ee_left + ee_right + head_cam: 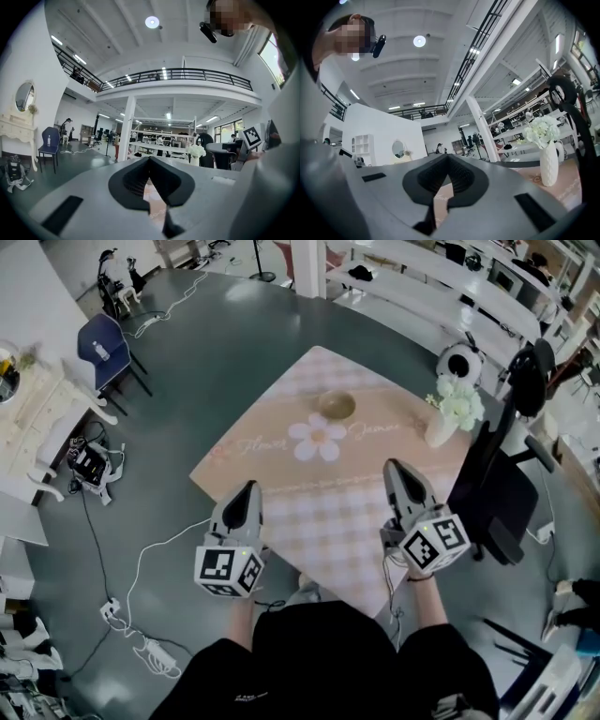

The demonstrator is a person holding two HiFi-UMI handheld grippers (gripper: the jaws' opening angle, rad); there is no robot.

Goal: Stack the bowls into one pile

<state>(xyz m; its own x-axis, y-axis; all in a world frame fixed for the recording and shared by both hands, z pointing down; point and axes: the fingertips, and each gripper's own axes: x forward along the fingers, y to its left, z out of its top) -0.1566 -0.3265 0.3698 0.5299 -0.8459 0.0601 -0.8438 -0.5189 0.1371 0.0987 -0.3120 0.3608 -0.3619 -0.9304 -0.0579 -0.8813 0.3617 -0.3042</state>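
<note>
The bowl [336, 406], round and tan with a shallow hollow, sits alone towards 12 o'clock on the table [281, 442], well apart from both tools. From this height I cannot tell whether it is one bowl or several nested.

Head view: both forearms reach forward from the bottom edge. The left gripper [248, 488] lies at about 7 o'clock, over the table's near corner. The right gripper [398, 468] is at about 5 o'clock, over the checked cloth. Each points away from the person and carries a marker cube at its rear. The cloth is pink and cream, printed with a white daisy [317, 438]. A white vase of pale flowers [450, 413] stands at 2 o'clock. Beside it a black office chair [502, 493] covers the table's right corner.

Left gripper view: the dark, ribbed jaws are pressed together at their tips with nothing between them. The grey body blocks most of the table; only a sliver of cloth shows below the jaws, and the bowl is hidden. A blue chair [49, 145] stands at 9 o'clock.

Right gripper view: these jaws are likewise clenched and empty. The vase rises at 3 o'clock, and the bowl is again out of sight.
</note>
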